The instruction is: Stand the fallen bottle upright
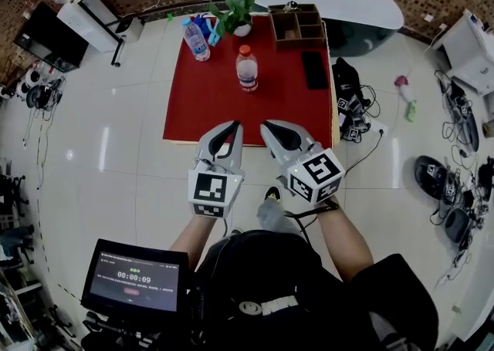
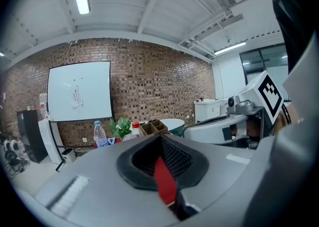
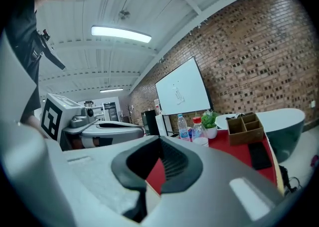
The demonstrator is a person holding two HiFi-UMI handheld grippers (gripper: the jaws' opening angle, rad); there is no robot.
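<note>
Two clear water bottles stand upright on the red table [image 1: 202, 110]. The red-capped bottle [image 1: 247, 69] [image 2: 135, 129] [image 3: 200, 132] is near the table's middle. The blue-capped bottle [image 1: 196, 40] [image 2: 100, 134] [image 3: 183, 127] is at the back left. No bottle lies on its side in any view. My left gripper [image 1: 225, 129] [image 2: 162, 163] and right gripper [image 1: 272, 127] [image 3: 157, 163] hover side by side at the table's near edge, well short of both bottles. Both point toward the table with their jaws together and nothing between them.
A potted plant [image 1: 235, 11] and a wooden compartment box [image 1: 299, 25] stand at the table's far edge, with a flat black item [image 1: 314, 69] at the right. Cables and gear [image 1: 351, 106] lie on the floor to the right. A whiteboard [image 2: 79, 91] hangs on the brick wall.
</note>
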